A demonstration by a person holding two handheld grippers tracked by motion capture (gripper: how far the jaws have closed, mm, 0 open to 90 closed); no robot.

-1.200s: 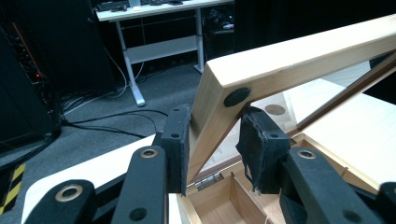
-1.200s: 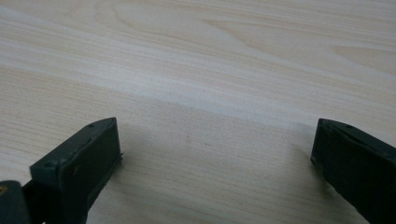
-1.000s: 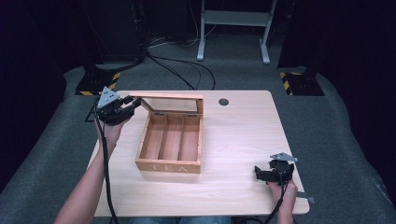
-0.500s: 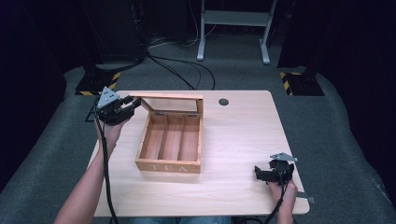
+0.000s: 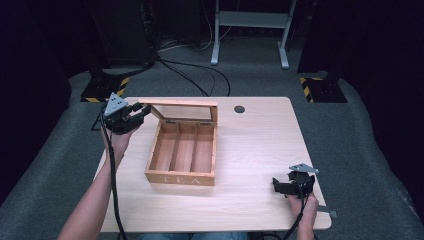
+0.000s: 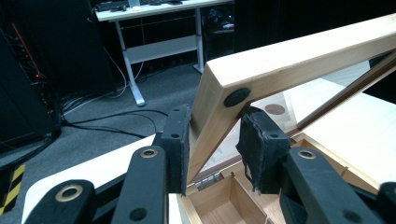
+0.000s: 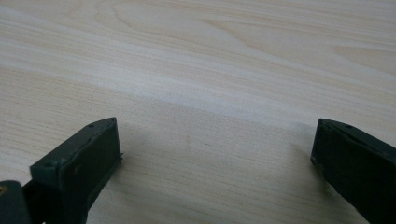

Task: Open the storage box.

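A wooden tea box (image 5: 183,155) with three compartments sits mid-table, its glass-paned lid (image 5: 182,111) raised at the back. My left gripper (image 5: 141,113) is shut on the lid's left corner; in the left gripper view the lid frame (image 6: 289,60) is pinched between the two black pads (image 6: 180,140), above the hinge (image 6: 208,179). My right gripper (image 5: 278,186) rests low over the table near the front right edge, jaws wide open. In the right gripper view its fingertips (image 7: 93,149) frame bare wood with nothing between them.
The light wood table (image 5: 255,150) has a round cable hole (image 5: 239,109) behind the box. A white desk frame (image 5: 250,30) and cables (image 5: 192,75) lie on the grey floor beyond.
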